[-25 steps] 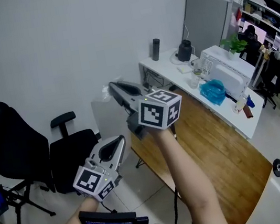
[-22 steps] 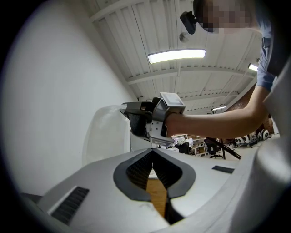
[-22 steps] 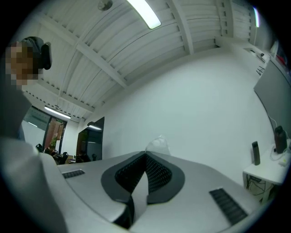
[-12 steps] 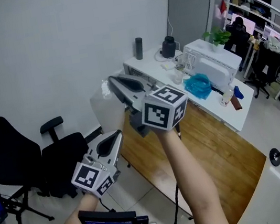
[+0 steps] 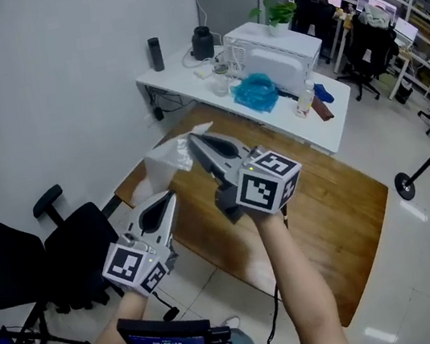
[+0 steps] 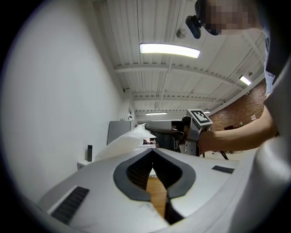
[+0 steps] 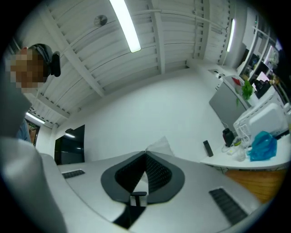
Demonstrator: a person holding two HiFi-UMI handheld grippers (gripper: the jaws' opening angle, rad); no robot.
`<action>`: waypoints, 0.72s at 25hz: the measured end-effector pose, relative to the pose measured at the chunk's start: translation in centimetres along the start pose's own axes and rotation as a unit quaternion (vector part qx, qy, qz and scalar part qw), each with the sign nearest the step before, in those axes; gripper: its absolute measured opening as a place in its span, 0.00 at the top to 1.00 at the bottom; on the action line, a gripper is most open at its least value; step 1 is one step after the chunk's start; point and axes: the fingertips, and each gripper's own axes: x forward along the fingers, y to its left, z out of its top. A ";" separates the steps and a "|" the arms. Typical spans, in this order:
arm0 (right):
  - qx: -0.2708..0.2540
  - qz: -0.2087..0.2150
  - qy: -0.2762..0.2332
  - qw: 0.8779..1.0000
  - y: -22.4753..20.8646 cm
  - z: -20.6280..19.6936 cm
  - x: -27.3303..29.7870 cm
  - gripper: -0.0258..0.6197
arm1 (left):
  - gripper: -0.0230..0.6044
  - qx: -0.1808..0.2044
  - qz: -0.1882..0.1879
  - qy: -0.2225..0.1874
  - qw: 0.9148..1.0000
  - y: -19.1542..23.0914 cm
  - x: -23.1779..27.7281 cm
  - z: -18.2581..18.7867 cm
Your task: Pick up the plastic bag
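Head view: we see the right gripper with its jaws clamped on the top of a crumpled translucent white plastic bag. The bag hangs from the jaws over the left corner of the brown wooden table. The left gripper sits just beside the bag, lower left, with its jaws together and nothing in them. Behind the table, a white desk carries a white boxy appliance, a crumpled blue bag, a black kettle and a dark cylinder. A black office chair stands at the left.

Left gripper view: the tips meet, and we see only table wood through the gap behind them. Beyond them, the plastic bag is pinched by the right gripper, whose marker cube faces us.

Right gripper view: the pads are closed, with white bag film between them and a corner of the bag poking out past the tips. The desk and the blue bag sit at the right edge.
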 end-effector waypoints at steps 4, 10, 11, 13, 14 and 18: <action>0.018 -0.027 -0.002 0.999 -1.4 -0.8 -4.2 0.96 | 0.95 -0.005 -0.027 0.008 1.000 -2.2 1.3 -0.9; 0.036 -0.072 0.010 0.997 -3.2 -3.5 -10.5 0.96 | 0.95 -0.014 -0.063 0.021 0.998 -5.2 3.3 -2.4; 0.041 -0.081 0.013 0.996 -3.5 -4.1 -11.6 0.96 | 0.95 -0.016 -0.070 0.022 0.997 -5.8 3.7 -2.6; 0.053 -0.099 0.018 0.994 -4.0 -5.4 -13.7 0.96 | 0.95 -0.020 -0.085 0.026 0.996 -7.0 4.4 -3.2; 0.060 -0.109 0.020 0.992 -4.2 -6.0 -14.7 0.96 | 0.95 -0.022 -0.092 0.028 0.995 -7.7 4.8 -3.4; 0.085 -0.141 0.022 0.986 -5.0 -8.4 -18.6 0.96 | 0.95 -0.026 -0.121 0.035 0.992 -10.2 6.2 -4.4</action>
